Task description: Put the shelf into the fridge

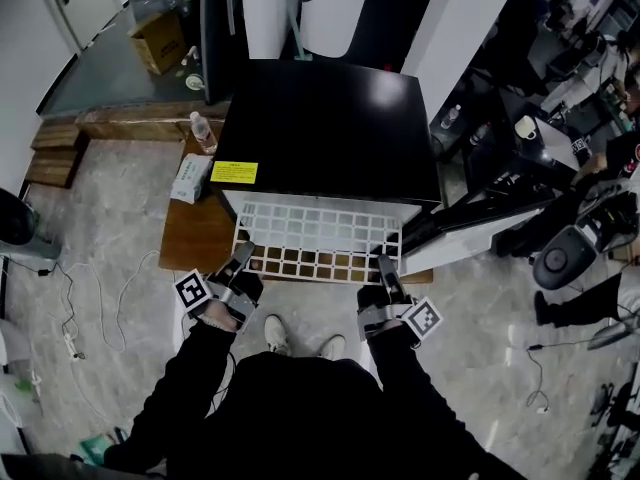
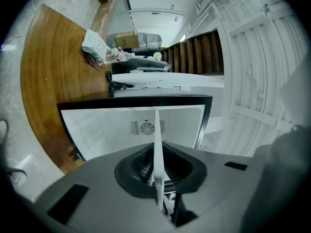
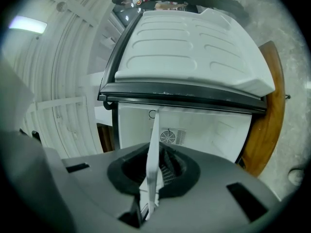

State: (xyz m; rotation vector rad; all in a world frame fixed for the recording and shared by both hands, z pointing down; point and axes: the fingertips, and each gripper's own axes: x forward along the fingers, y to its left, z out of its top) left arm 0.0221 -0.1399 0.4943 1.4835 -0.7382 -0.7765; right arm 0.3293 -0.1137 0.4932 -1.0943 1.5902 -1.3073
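Left gripper (image 1: 243, 256) and right gripper (image 1: 383, 265) are each clamped on the near edge of the white wire shelf (image 1: 318, 230), one towards each corner, presumably so that it is held level and square to the open fridge (image 1: 325, 128). The shelf is at the mouth, its far edge under the black top. The inside is hidden from the head view. Only in the gripper views is the white cavity with its fan vent (image 2: 147, 127) shown, the shelf edge-on between the pads.
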